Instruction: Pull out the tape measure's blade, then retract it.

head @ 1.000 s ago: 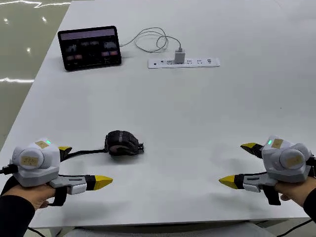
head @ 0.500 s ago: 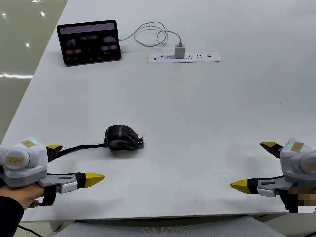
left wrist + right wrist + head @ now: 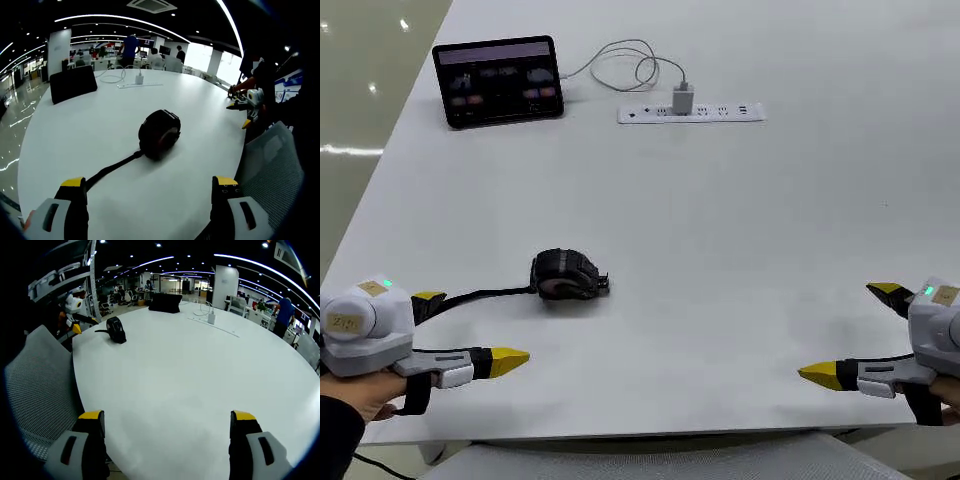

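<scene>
Lying just ahead of left gripper (image 3: 472,327), tape measure (image 3: 568,276) trails strap (image 3: 485,294) toward it; right gripper (image 3: 850,332) well apart; both grippers spread wide, empty.

The left gripper (image 3: 470,327) is held low over the near-left corner of the tabletop (image 3: 720,250). The left hand (image 3: 365,393) grasps it from below, with a dark sleeve (image 3: 335,440) behind the hand. Its two yellow-tipped jaws stand wide apart with nothing between them and point toward the right side. The right gripper (image 3: 848,332) is at the near-right corner, held by the right hand (image 3: 942,392). Its jaws are likewise spread wide and empty, and they point left toward the other gripper. The two grippers face each other along the near edge, well apart, with their jaws lying roughly flat.
</scene>
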